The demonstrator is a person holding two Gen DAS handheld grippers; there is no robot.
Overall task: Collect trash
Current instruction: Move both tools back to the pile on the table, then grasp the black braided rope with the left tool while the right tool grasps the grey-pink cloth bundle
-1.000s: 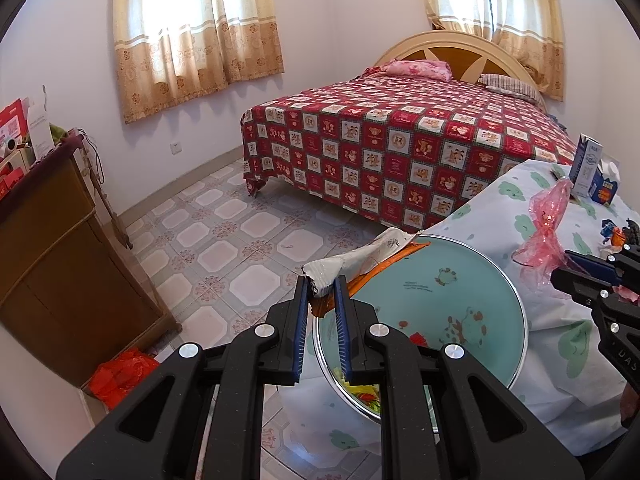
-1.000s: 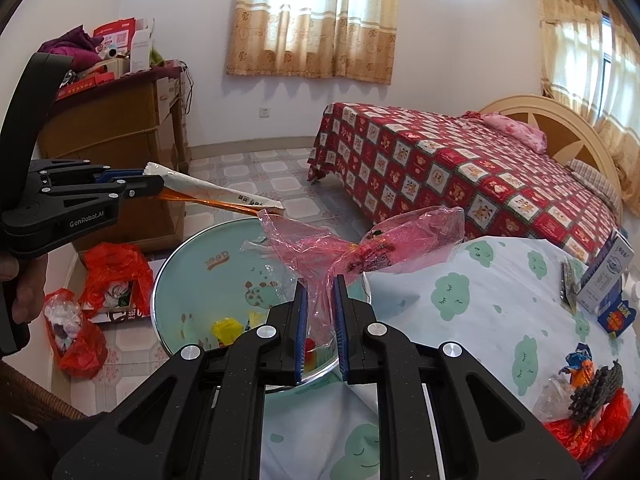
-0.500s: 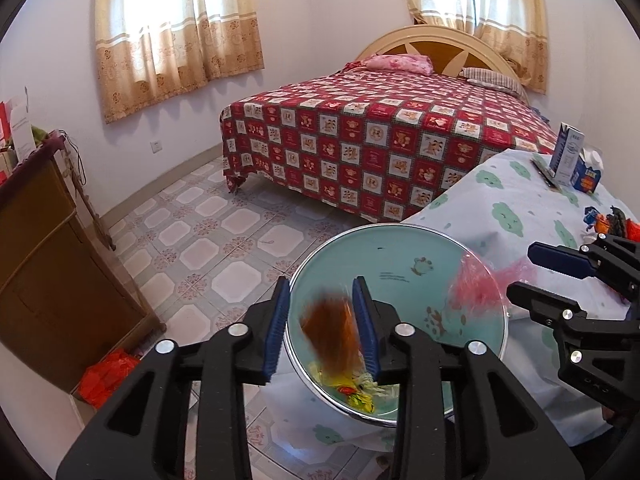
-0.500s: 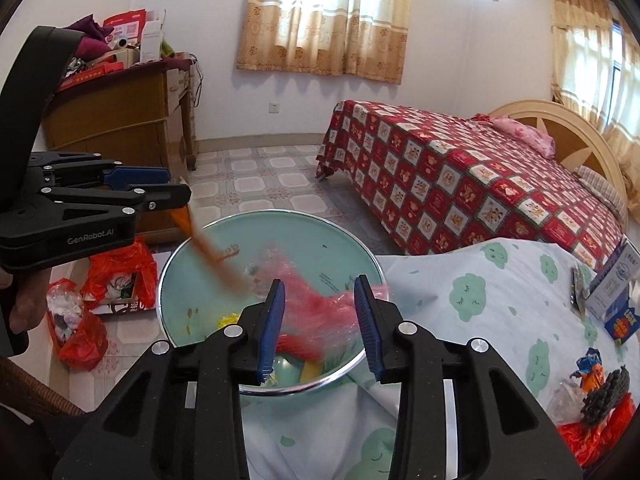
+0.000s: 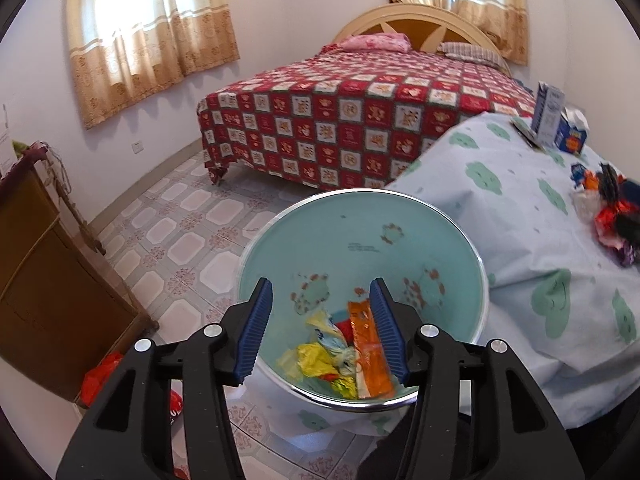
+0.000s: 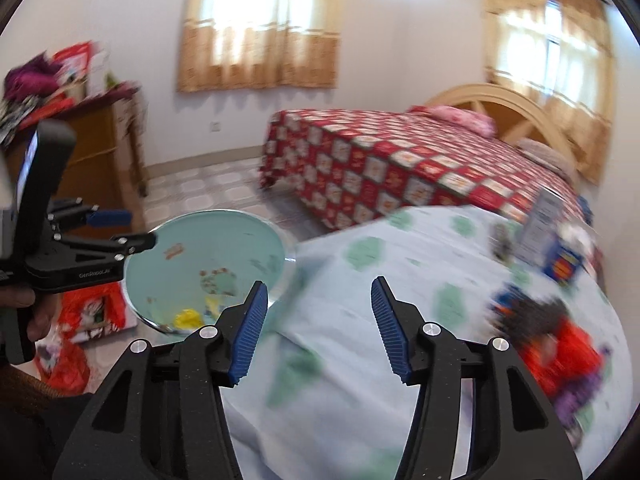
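Left tool (image 5: pixel 320 320) is opening, empty, over the basin (image 5: pixel 400 216) – orange wrapper (image 5: pixel 370 354) sits inside below it. Right tool (image 6: pixel 316 322) is opening too, empty, trash pile (image 6: pixel 560 344) to its right – swinging fast, could scatter it.

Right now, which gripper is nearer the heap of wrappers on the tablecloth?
Right. The right gripper is over the tablecloth beside the wrappers; the left gripper hangs over the basin.

Black gripper (image 5: pixel 320 328) frames, ribbed blue fingers (image 5: pixel 256 328), silver screws.
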